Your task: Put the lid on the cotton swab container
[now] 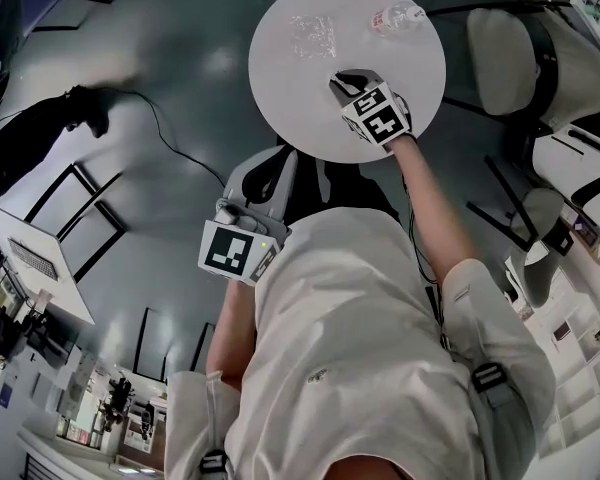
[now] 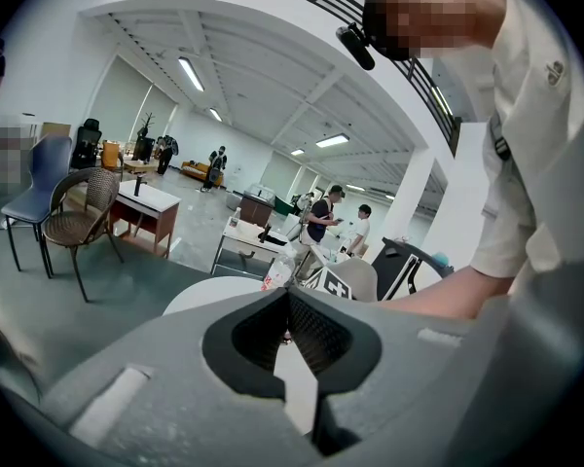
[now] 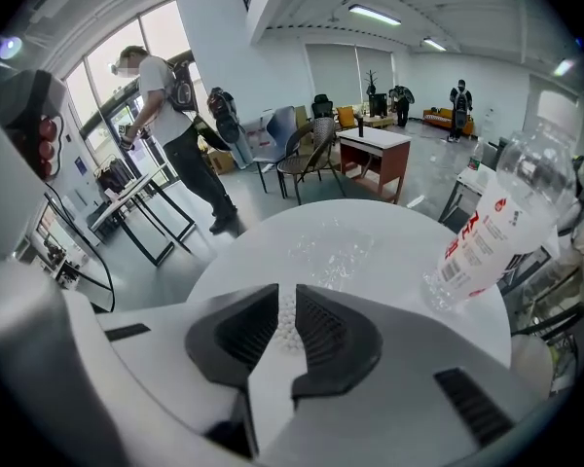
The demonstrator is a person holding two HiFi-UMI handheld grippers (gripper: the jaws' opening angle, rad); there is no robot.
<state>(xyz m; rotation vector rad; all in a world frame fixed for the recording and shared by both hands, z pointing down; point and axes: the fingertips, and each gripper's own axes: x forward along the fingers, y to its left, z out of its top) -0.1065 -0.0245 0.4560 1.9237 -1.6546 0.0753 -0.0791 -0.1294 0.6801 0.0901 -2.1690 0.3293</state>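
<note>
Capping not started: lid [image 1: 313, 36] lay loose on desk [image 1: 280, 78]. Right tongs [image 3: 287, 295] apparently pinched cotton swab container [image 3: 286, 331]; left tongs [image 2: 288, 300] pressed together, empty. Next needed: grabbing lid.

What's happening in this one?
A person works at a round white table with two handheld grippers. The right gripper is down at the table, its fingers closed to a narrow gap where white tips in the swab container show. The left gripper hangs off the table, shut and empty. A clear plastic piece, possibly the lid, and a bottle sit farther back.
</note>
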